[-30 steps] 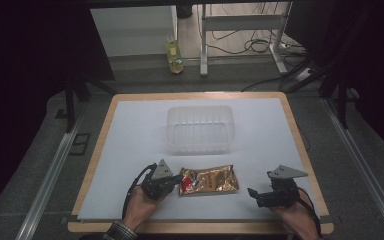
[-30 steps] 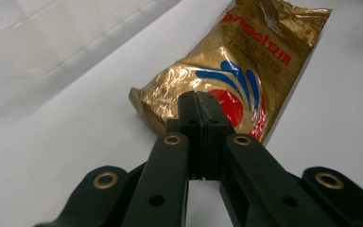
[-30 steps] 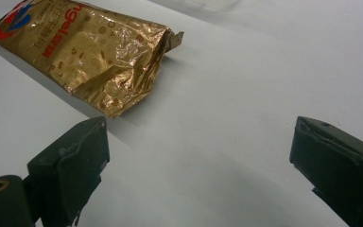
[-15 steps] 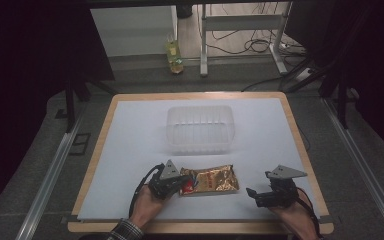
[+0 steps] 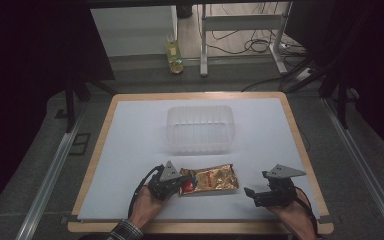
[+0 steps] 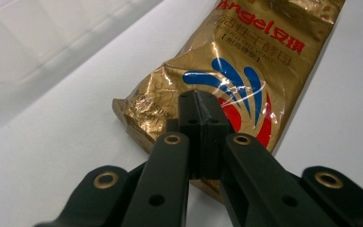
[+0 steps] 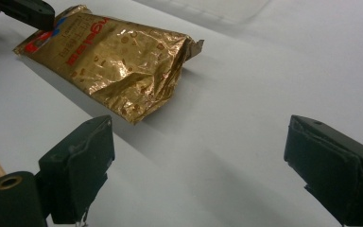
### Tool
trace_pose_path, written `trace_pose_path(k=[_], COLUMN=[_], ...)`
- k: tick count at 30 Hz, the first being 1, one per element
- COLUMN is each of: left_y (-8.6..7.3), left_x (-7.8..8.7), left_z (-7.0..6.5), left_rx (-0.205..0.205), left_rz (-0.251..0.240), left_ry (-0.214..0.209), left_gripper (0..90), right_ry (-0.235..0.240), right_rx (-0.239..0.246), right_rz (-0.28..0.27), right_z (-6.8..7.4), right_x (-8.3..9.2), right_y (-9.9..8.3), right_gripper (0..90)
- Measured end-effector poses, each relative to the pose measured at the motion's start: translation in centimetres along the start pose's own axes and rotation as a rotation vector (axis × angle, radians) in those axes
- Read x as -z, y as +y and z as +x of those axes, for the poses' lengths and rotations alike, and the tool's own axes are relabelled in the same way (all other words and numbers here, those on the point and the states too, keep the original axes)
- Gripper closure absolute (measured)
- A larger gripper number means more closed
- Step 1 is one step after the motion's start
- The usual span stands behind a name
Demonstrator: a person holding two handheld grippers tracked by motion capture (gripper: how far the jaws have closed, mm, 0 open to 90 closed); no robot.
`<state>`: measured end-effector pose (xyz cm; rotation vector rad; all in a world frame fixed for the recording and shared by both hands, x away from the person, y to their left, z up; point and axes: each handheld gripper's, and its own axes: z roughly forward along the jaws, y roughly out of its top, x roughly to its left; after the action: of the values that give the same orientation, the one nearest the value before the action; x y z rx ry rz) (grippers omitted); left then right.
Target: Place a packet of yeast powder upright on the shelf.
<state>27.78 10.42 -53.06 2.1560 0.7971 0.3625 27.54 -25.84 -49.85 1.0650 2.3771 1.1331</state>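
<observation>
A wooden-edged table (image 5: pixel 300 145) carries a white sheet (image 5: pixel 130 150) that covers nearly all of its top. On the sheet, nearer the far edge and about midway between the side edges, stands a clear plastic tub (image 5: pixel 200 129), open side up. Toward the near edge lies a gold foil yeast packet (image 5: pixel 211 178) with red and blue markings, flat on the sheet and well apart from the tub. The left gripper (image 5: pixel 172 186) sits at the packet's left end, its jaws clenched together; in the left gripper view the gripper (image 6: pixel 199 101) has its black tips over the packet (image 6: pixel 264 61), though whether foil is pinched between them I cannot tell. The right gripper (image 5: pixel 252 194) rests near the near right corner, apart from the packet's right end. In the right gripper view its jaws stand wide apart around bare white sheet (image 7: pixel 246 94), with the crumpled end of the packet (image 7: pixel 118 61) lying ahead of them.
</observation>
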Motion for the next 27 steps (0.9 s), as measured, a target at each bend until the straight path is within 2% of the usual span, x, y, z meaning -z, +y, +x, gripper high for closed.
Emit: trace_pose_path(k=[5, 14, 18, 27], left_y=[-0.6, -0.7, -0.7, -0.8], left_x=[-0.2, -0.4, -0.5, -0.7], left_z=[0.3, 0.2, 0.0, 0.0], left_rx=[0.002, -0.004, -0.018, -0.022], left_rz=[0.045, 0.057, 0.064, 0.071], left_ry=[0.021, 0.032, 0.046, 0.049], left_gripper=[89.7, 89.7, 89.8, 89.8], right_ry=[0.015, 0.04, 0.069, 0.12], right_rx=[-0.008, -0.015, -0.032, -0.061], right_rz=[-0.006, -0.008, -0.009, -0.005], right_z=[0.0, 0.2, 0.4, 0.5], right_x=[0.0, -0.4, -0.7, -1.6], right_y=[0.2, 0.6, 0.9, 1.5], right_gripper=[10.4, 11.7, 12.3, 12.9])
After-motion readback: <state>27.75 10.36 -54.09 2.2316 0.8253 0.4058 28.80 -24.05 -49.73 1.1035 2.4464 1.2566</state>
